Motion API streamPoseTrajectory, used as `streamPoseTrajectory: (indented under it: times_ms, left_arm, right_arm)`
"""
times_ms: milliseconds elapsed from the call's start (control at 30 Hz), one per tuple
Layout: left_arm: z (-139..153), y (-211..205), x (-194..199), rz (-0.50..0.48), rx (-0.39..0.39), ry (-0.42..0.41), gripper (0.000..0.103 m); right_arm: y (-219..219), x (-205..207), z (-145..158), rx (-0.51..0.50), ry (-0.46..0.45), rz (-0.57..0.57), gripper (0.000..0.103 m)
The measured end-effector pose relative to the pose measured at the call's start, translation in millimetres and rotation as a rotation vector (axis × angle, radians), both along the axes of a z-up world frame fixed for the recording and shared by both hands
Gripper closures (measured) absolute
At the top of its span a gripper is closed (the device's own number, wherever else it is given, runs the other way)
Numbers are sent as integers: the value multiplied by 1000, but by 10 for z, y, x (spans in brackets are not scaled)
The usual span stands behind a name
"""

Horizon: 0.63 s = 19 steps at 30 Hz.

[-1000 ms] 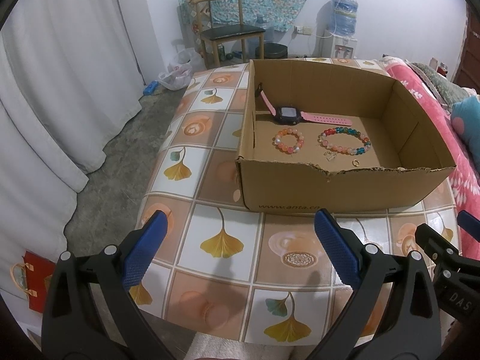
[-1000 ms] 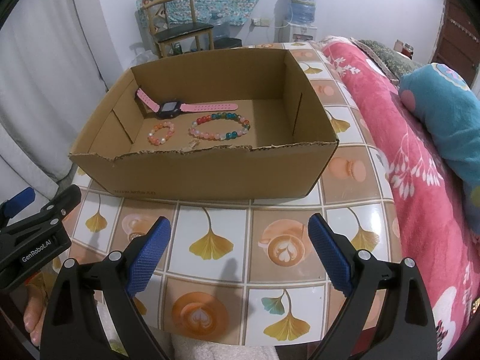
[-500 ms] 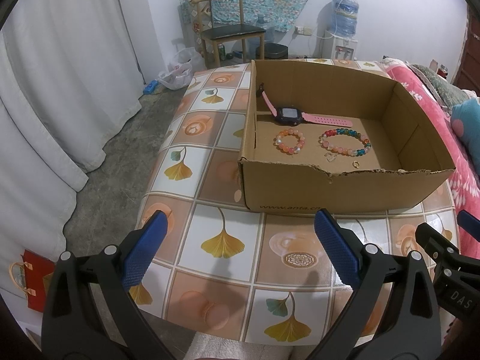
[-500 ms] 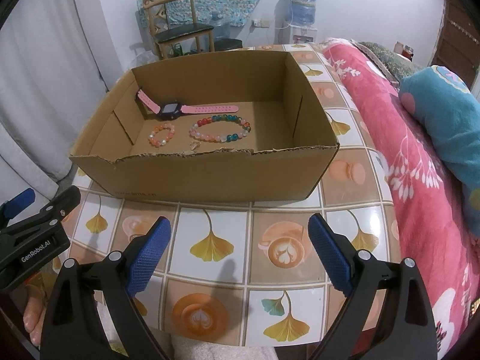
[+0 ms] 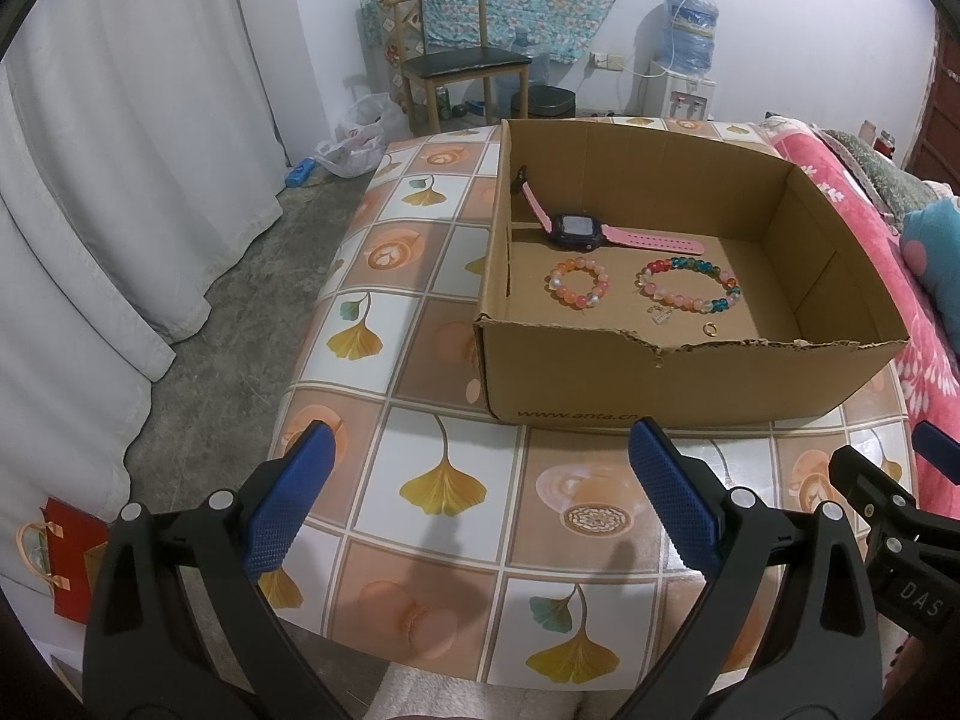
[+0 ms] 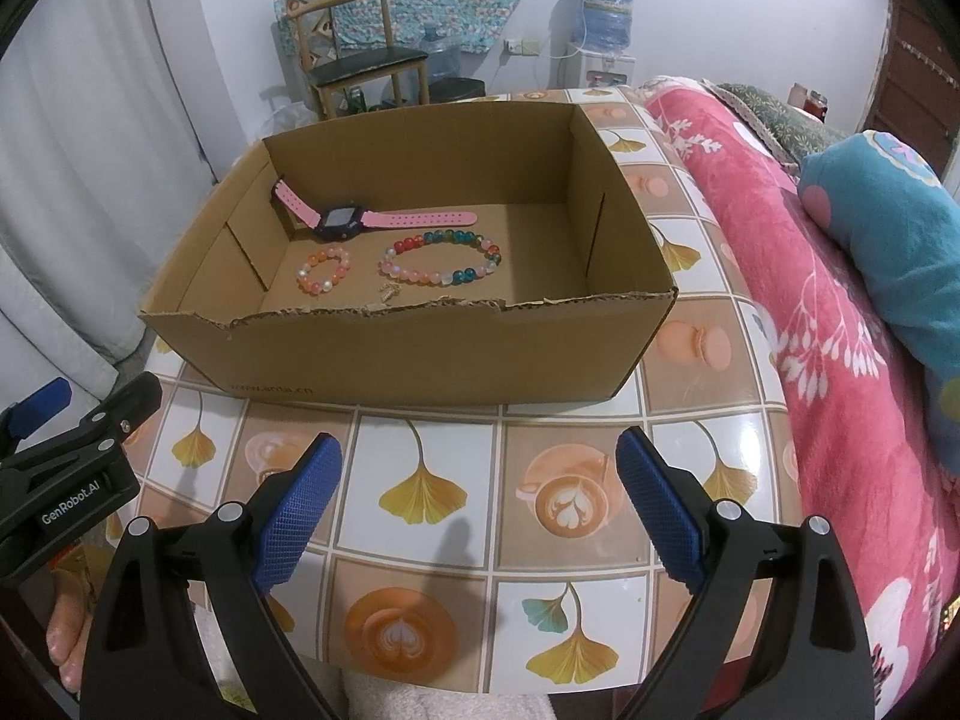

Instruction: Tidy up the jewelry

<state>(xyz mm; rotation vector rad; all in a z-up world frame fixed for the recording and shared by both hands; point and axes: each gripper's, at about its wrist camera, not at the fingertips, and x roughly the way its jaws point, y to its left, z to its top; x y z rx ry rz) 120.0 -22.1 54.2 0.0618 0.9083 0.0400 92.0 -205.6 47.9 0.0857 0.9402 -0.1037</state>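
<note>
Nearest the cameras, the left gripper (image 5: 477, 483) and the right gripper (image 6: 480, 486) are held side by side above the tiled table (image 6: 432, 480), on the near side of the cardboard box (image 5: 660, 384); both are spread wide and nothing is grasped in either. The box, taken as the landmark, is set just beyond the fingertips, its torn near wall facing the grippers. Just inside that wall a small charm (image 5: 660, 316) and a gold ring (image 5: 710, 329) are seen on the box floor. A little farther in, a small orange-pink bead bracelet (image 5: 578, 282) is laid towards the box's left side, and a larger multicoloured bead bracelet (image 5: 690, 285) beside it, apart from it. Beyond these, towards the far wall, a pink-strapped watch (image 5: 576, 229) is laid, one strap end propped against the left wall. No jewelry is seen on the table outside the box. The step in hand is judged to be either the very start or the close of the sorting; which of the two cannot be told. If a further pick is meant, a gripper would have to be lifted over the near wall and lowered squarely onto a single piece, the small ring and charm demanding the finest closure.
</note>
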Motion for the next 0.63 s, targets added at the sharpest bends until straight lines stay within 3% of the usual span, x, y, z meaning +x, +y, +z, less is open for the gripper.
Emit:
streamPoseTrajectory:
  times_ms: [633]
  left_arm:
    - [-29,-102,-46,0,-7,6,8]
  right_arm:
    - [-7,2,-1,0,1,0,13]
